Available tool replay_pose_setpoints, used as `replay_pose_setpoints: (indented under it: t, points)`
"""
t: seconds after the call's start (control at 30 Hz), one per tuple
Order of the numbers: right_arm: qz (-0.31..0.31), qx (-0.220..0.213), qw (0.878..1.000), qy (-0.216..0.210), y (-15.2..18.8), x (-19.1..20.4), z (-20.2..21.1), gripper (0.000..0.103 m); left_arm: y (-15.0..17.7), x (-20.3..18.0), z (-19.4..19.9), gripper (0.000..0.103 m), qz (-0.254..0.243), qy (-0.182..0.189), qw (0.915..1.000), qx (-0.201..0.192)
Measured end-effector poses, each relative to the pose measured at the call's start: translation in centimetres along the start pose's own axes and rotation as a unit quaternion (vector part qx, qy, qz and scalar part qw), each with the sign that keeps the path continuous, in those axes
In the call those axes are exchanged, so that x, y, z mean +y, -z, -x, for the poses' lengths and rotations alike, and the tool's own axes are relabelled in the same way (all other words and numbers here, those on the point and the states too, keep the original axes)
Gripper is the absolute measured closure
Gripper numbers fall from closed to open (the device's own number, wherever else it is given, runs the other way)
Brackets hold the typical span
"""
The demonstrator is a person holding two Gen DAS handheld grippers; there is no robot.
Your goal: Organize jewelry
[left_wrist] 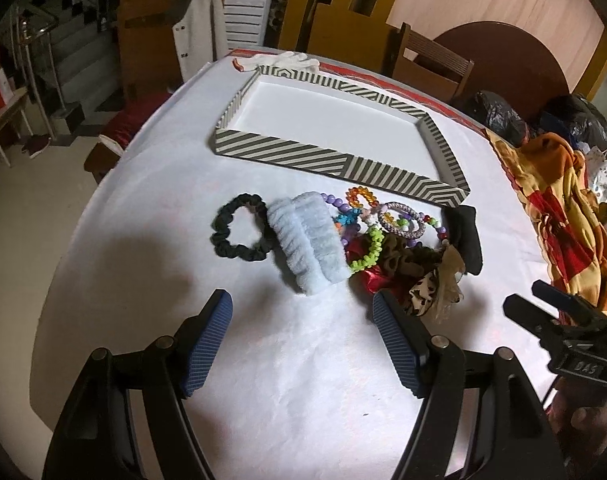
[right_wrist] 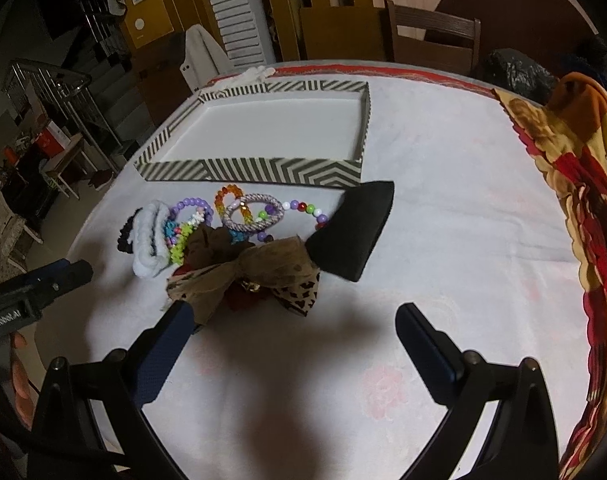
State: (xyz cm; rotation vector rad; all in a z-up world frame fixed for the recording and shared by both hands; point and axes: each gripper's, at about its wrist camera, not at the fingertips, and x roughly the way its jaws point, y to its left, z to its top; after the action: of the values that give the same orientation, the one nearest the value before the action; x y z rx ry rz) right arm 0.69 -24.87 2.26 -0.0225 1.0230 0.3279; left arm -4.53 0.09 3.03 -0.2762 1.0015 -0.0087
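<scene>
Left wrist: white tablecloth [left_wrist: 303, 360] (staircase [left_wrist: 67, 64] behind) — lit.

"GenRobot.AI" on the left tool [right_wrist: 43, 284]; "DAS" on the right tool [left_wrist: 543, 308]

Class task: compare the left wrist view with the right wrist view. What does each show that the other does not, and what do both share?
Only the left wrist view shows the black scrunchie as a whole ring, with the light blue headband seen broadside. Only the right wrist view shows the brown bow spread out near the open right gripper. Both share the empty striped tray, the bead bracelets and the black pouch.
</scene>
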Motion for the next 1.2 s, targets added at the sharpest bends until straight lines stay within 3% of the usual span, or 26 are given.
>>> replay_pose_setpoints:
  t: [0.2, 0.43, 0.93, 1.0, 1.13, 1.17, 1.2]
  points:
    - [-0.006, -0.003, 1.0, -0.009, 0.0, -0.6, -1.5, 0.002, -0.9, -0.2, -1.0, 0.042, -0.001, 0.004, 0.9999, 0.011]
    - [-0.032, 0.014, 0.997, -0.072, -0.7, 0.2, -3.1, 0.006, -2.5, -0.2, -2.9, 0.042, 0.006, -0.006, 0.9995, 0.029]
    - [-0.032, 0.069, 0.995, -0.066, -2.0, 1.9, -8.3, 0.007, -5.1, -0.4, -6.8, 0.043, -0.005, -0.031, 0.9979, 0.057]
    - [-0.033, 0.069, 0.995, -0.07, -1.9, 2.1, -8.7, 0.016, -5.2, -0.5, -7.3, 0.047, -0.013, -0.034, 0.9974, 0.062]
    - [-0.048, 0.082, 0.991, -0.093, -1.7, 1.9, -9.5, 0.034, -5.1, -0.3, -8.3, 0.079, -0.018, -0.021, 0.996, 0.085]
    - [-0.045, 0.072, 0.992, -0.094, -1.7, 1.9, -9.5, 0.042, -5.0, -0.2, -8.3, 0.08, -0.015, -0.014, 0.9961, 0.086]
    - [-0.041, 0.068, 0.992, -0.1, -1.6, 2.0, -9.4, 0.056, -5.0, -0.1, -8.2, 0.082, -0.013, -0.005, 0.9963, 0.085]
